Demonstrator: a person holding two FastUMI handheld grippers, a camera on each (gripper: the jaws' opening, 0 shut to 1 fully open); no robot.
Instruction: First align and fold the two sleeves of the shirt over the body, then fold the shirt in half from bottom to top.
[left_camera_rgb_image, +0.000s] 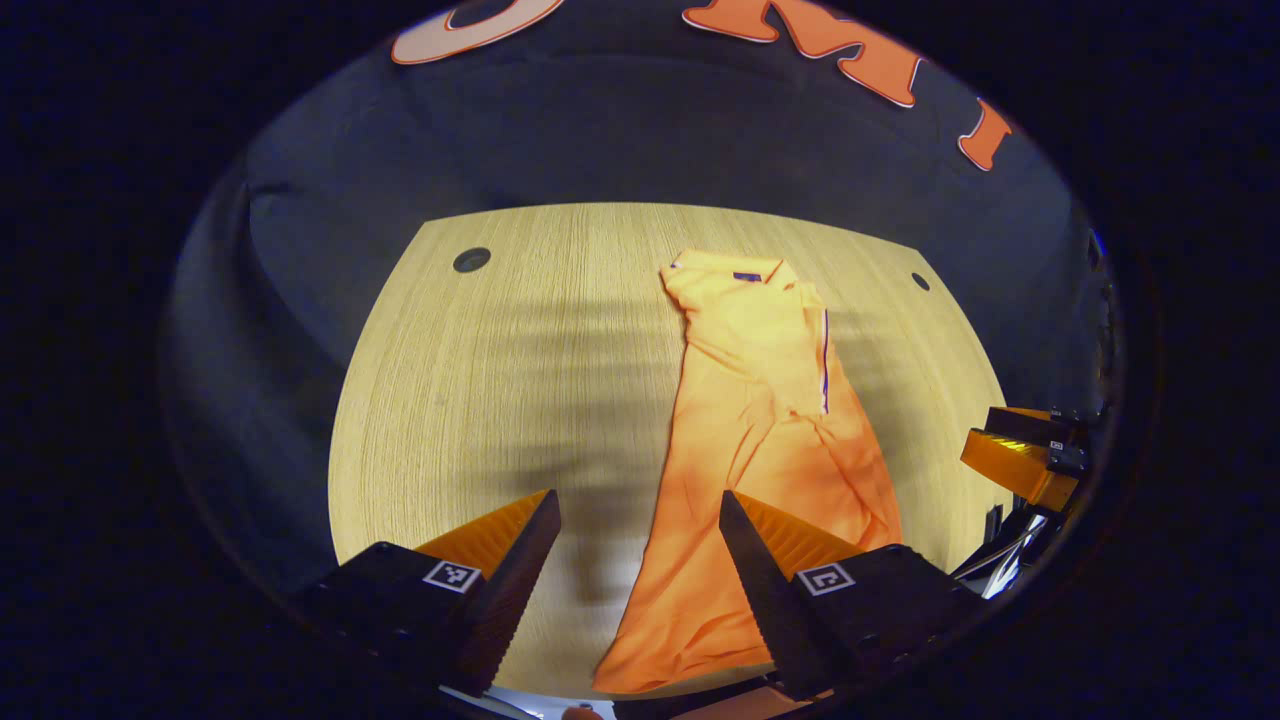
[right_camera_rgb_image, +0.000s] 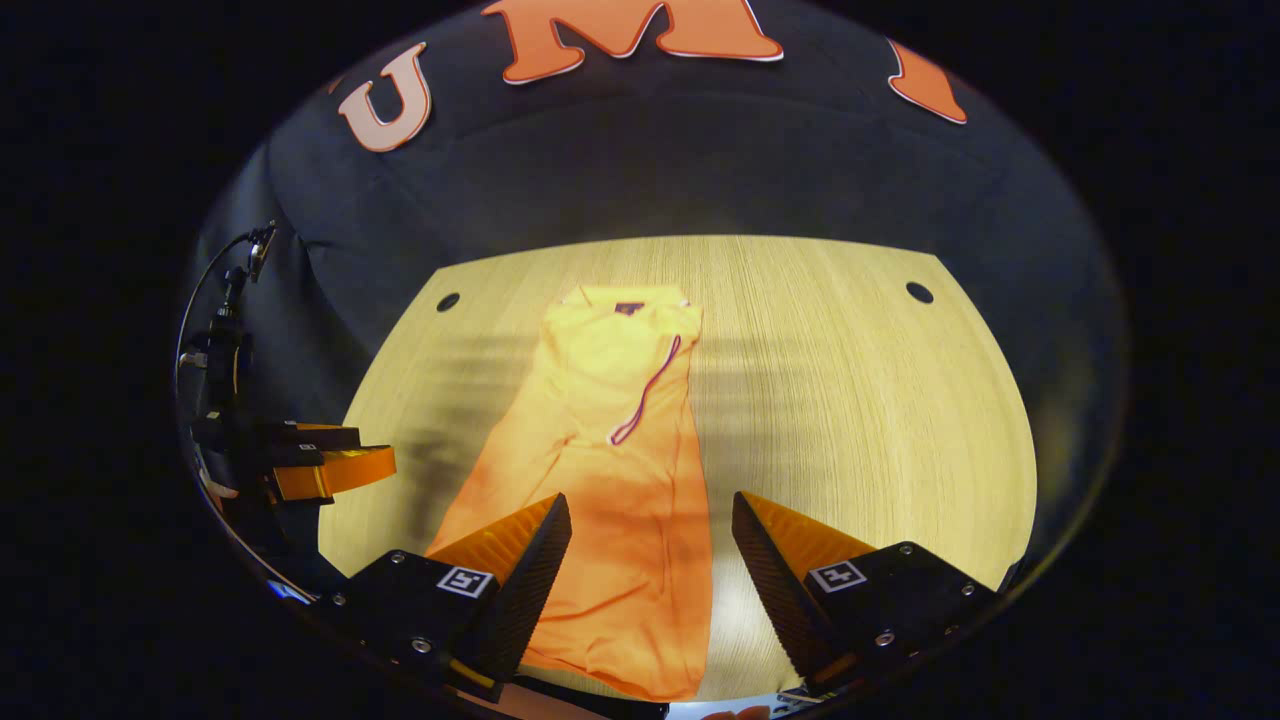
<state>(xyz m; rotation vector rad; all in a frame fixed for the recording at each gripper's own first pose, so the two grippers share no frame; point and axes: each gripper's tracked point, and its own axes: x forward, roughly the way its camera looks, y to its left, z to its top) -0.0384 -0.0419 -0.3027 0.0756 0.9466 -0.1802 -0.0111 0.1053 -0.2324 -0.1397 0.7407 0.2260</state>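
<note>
1. A pale wooden table (left_camera_rgb_image: 500, 380) stood before the booth's dark cloth wall.
2. On it lay the orange shirt (left_camera_rgb_image: 770, 430), sleeves already folded in, a narrow strip with its long axis running from the near edge to the far, collar (right_camera_rgb_image: 625, 305) pointing away.
3. The left gripper (left_camera_rgb_image: 640, 505) hovered above the hem, fingers apart, empty.
4. The right gripper (right_camera_rgb_image: 650, 505) did likewise, fingers apart, empty.

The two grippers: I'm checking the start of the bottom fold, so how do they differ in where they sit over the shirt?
The left gripper hangs over the shirt's left edge, bare table between its fingers. The right gripper brackets the shirt's right edge, cloth between its fingers. Both stand open, near the hem, gripping nothing.
</note>
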